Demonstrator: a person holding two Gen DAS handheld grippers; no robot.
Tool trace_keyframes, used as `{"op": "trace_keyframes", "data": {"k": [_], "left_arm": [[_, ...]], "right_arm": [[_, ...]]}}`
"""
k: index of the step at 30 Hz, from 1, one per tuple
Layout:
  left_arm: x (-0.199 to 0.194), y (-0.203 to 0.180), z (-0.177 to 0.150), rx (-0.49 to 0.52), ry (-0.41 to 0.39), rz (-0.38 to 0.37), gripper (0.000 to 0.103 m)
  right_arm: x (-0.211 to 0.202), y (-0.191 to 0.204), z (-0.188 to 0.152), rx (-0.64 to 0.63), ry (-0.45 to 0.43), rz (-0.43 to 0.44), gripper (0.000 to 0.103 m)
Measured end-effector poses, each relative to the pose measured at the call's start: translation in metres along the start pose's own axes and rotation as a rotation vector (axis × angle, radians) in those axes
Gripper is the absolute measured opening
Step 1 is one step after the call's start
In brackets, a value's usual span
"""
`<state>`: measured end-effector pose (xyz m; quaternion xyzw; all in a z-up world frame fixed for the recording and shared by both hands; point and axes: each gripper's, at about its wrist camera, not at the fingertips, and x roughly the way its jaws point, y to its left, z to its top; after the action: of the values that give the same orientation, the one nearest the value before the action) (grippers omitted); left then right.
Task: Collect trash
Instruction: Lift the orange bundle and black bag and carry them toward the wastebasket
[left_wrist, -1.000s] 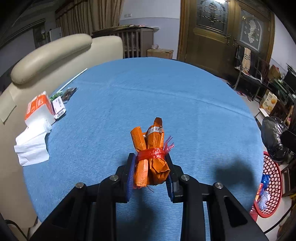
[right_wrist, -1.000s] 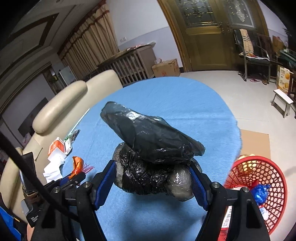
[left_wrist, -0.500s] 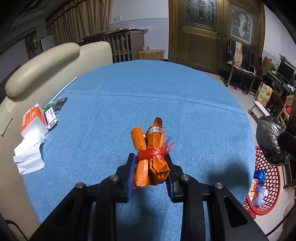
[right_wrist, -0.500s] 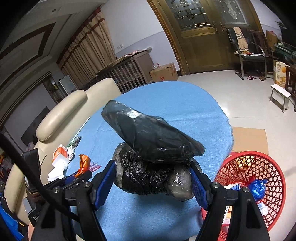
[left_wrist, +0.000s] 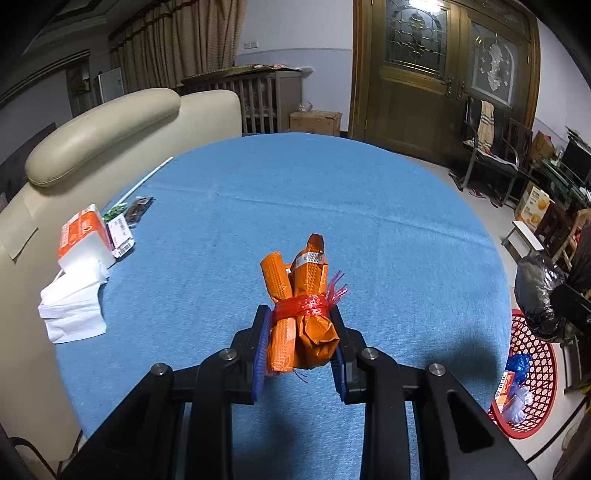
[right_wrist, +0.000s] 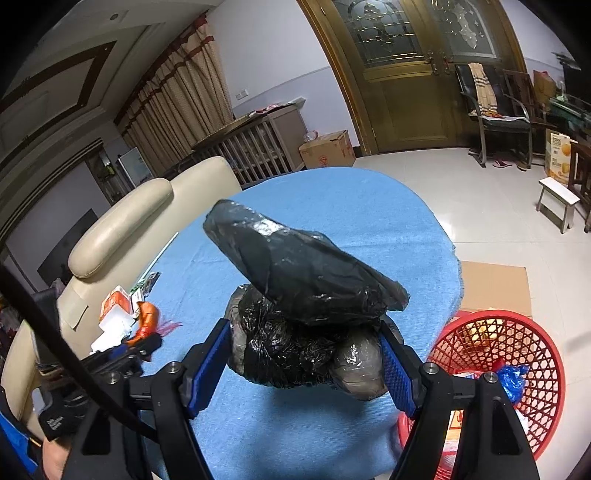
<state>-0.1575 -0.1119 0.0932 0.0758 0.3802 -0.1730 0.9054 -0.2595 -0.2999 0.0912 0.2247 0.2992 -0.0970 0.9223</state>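
Note:
An orange wrapper bundle (left_wrist: 300, 314) tied with a red band is clamped in my left gripper (left_wrist: 300, 349), held above the blue tablecloth (left_wrist: 332, 206). My right gripper (right_wrist: 306, 363) is shut on a bulging black plastic bag (right_wrist: 303, 306), its pads pressing both sides. That bag (left_wrist: 541, 295) also shows at the right edge of the left wrist view, above a red mesh basket (left_wrist: 535, 384). In the right wrist view the basket (right_wrist: 517, 350) lies on the floor at lower right with scraps inside, and the orange bundle (right_wrist: 147, 319) shows at left.
An orange-and-white tissue pack (left_wrist: 83, 236) with loose white tissues (left_wrist: 74, 306) lies on the cloth's left side, small packets (left_wrist: 129, 218) beside it. A cream sofa back (left_wrist: 103, 129) borders the table at left. Cardboard (right_wrist: 495, 284) lies on the floor past the basket.
Both views have shifted slightly; the basket sits a little further left in the right wrist view. Both grips are unchanged.

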Motion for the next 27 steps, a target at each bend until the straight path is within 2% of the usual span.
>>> {"op": "trace_keyframes", "data": {"k": [13,27], "left_arm": [[-0.001,0.005,-0.004,-0.018,0.036,0.034,0.031],[-0.008,0.006,-0.003,-0.016,0.027,0.026,0.031]], "right_arm": [[0.012,0.006,-0.007,-0.014,0.045,0.022,0.078],[0.001,0.008,-0.008,-0.025,0.024,0.023,0.078]]}}
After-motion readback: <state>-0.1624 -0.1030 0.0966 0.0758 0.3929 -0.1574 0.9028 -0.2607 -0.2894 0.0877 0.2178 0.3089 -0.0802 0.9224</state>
